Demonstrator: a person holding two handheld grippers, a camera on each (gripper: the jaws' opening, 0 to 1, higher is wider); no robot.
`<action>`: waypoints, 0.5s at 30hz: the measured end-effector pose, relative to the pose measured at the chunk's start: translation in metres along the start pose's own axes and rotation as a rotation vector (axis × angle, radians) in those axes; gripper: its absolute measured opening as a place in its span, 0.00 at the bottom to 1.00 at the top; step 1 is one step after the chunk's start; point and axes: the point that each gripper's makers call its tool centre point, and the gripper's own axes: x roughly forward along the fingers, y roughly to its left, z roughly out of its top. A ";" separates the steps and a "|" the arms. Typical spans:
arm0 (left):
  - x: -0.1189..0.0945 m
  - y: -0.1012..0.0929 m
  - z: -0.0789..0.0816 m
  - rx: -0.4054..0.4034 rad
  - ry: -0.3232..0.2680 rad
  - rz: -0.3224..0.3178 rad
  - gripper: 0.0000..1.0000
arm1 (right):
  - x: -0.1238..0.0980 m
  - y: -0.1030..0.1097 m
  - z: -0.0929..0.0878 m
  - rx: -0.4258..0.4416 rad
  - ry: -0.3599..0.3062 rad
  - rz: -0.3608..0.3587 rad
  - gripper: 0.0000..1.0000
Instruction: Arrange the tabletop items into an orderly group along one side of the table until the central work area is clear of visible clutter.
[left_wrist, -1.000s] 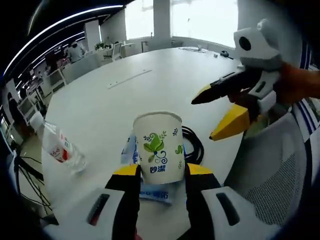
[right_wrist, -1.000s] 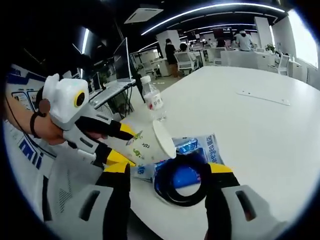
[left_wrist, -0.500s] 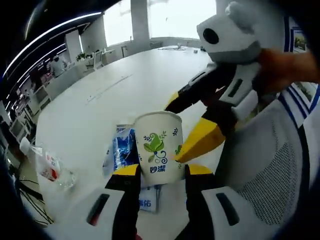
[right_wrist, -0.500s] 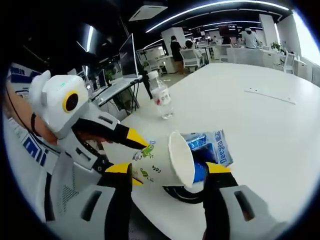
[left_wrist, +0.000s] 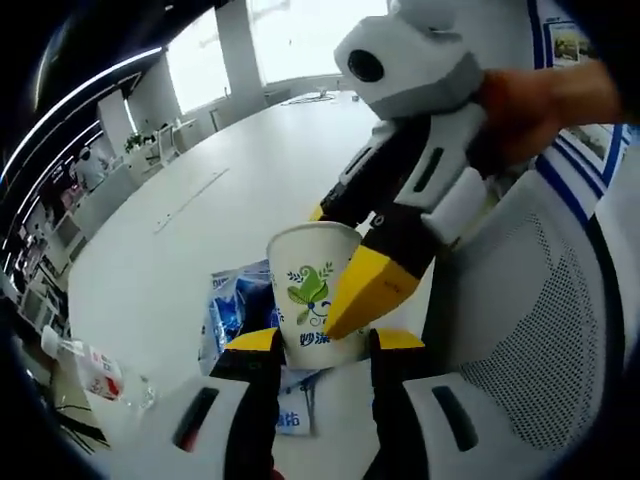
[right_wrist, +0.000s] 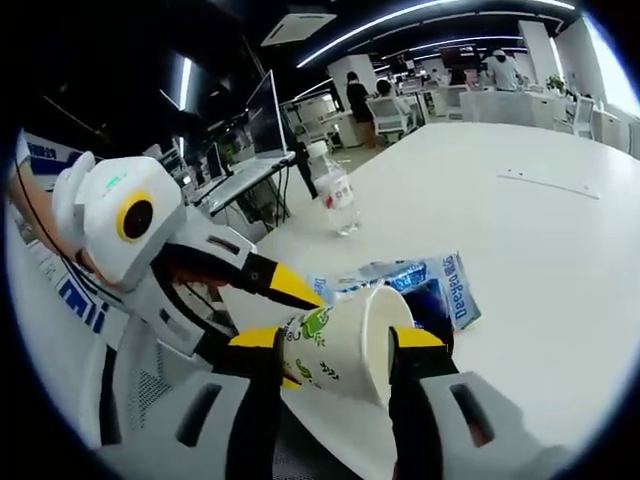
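A white paper cup (left_wrist: 316, 262) with a green leaf print stands upright between my left gripper's (left_wrist: 315, 340) jaws, which are shut on its lower half. My right gripper (left_wrist: 326, 272) comes in from the right, one yellow jaw across the cup's front and the other behind it. In the right gripper view the cup (right_wrist: 345, 350) lies sideways between my right gripper's (right_wrist: 335, 342) jaws, which press on its sides, while the left gripper (right_wrist: 300, 335) holds it from the left. A blue packet (left_wrist: 235, 305) lies flat on the white table (left_wrist: 190, 230) behind the cup.
A clear water bottle (right_wrist: 335, 187) with a red label stands near the table's edge; in the left gripper view the bottle (left_wrist: 95, 370) sits low left. A white mesh chair (left_wrist: 540, 330) is beside the table. The blue packet (right_wrist: 455, 290) lies past the cup.
My right gripper has come in around the cup and its jaws have narrowed onto it. The left gripper keeps hold of the cup. Both views have shifted with the hands.
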 end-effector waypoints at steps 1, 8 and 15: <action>0.000 -0.001 0.000 0.007 0.000 -0.002 0.34 | 0.000 0.001 0.000 0.001 0.000 0.004 0.38; 0.003 -0.001 0.000 0.037 0.003 -0.014 0.34 | 0.001 0.002 0.000 0.008 0.003 0.011 0.32; 0.004 -0.001 -0.002 0.070 0.014 -0.017 0.34 | -0.001 0.006 0.003 0.028 -0.021 0.033 0.20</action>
